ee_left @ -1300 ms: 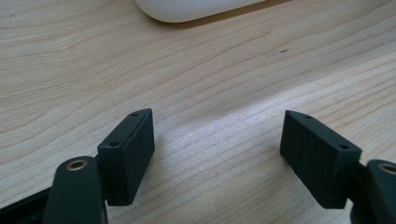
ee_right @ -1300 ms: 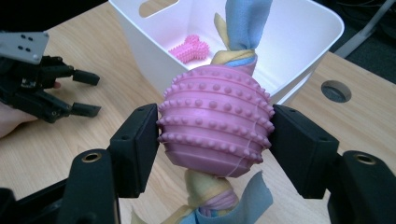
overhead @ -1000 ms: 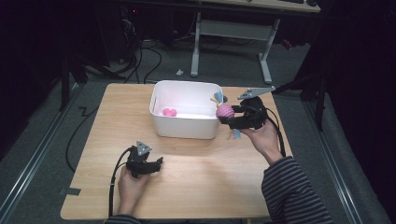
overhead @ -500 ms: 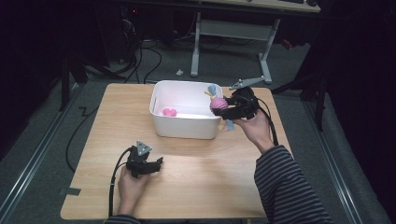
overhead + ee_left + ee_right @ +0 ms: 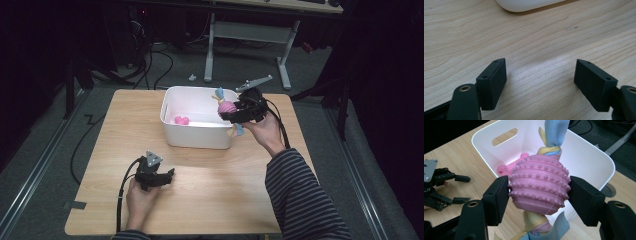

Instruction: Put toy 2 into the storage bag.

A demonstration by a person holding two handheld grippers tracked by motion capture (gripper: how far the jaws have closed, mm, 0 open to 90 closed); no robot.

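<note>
On the light wooden table (image 5: pixel 215 200), a white rectangular plastic bin (image 5: pixel 197 135) with a slotted handle in its far wall stands near the far edge, and a small pink nubbed rubber chew toy (image 5: pixel 181 120) lies on its floor, toward the bin's left end in the high view. The right gripper (image 5: pixel 231 112), held in the person's right hand (image 5: pixel 262 131) with a striped sleeve (image 5: pixel 300 195) behind it, is raised at the bin's right end, just over its rim. Its two black jaws are clamped on either side of a pink ribbed and studded rubber ball (image 5: pixel 539 183) that has knotted blue and yellow fleece strips (image 5: pixel 551 135) running through it; one knotted end sticks up above the ball and the other hangs down below the jaws. In the right gripper view the ball sits squarely between the pads, both pressing on its sides, with the bin's open interior behind it. The left gripper (image 5: pixel 167 176) rests low on the near left part of the table in the person's left hand (image 5: pixel 140 197), well apart from the bin, its cable trailing toward the table's near edge. Its jaws stand wide apart, nothing between them but bare wood grain, and the bin's rounded lower edge shows at the top of the left gripper view.
</note>
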